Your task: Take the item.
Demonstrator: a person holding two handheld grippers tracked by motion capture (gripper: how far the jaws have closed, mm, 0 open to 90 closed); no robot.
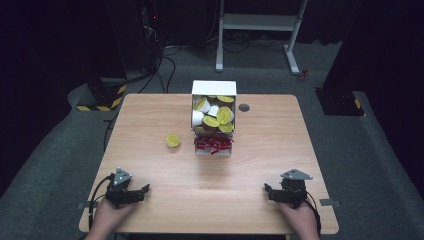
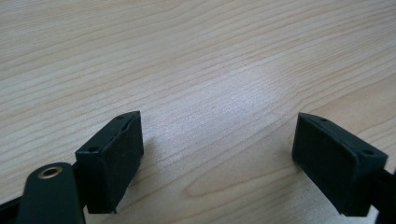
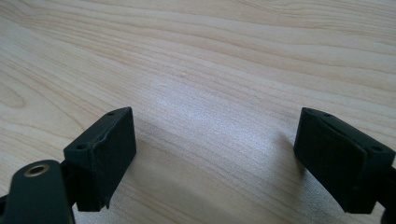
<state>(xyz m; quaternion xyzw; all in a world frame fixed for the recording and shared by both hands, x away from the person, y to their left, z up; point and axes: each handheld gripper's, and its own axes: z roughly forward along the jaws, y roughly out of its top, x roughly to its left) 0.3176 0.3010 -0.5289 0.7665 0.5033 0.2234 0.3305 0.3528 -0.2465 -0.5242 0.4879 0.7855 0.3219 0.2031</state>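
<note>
Both sets of jaws stand wide apart with nothing between them, only bare wood of the bench (image 1: pixel 165 195) beneath. The left gripper (image 1: pixel 141 192) rests at seven o'clock, the right gripper (image 1: pixel 270 192) at five o'clock, each held low near the front edge, seemingly parked. A lone yellow-lidded cup (image 1: pixel 173 140) sits near the centre. Just beside it, toward twelve o'clock, a white box (image 1: pixel 214 88) holds similar cups, likely their destination.

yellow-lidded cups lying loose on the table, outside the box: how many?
1. The yellow-lidded cup sits alone on the table, left of the white box. The rest are piled inside that box.
</note>
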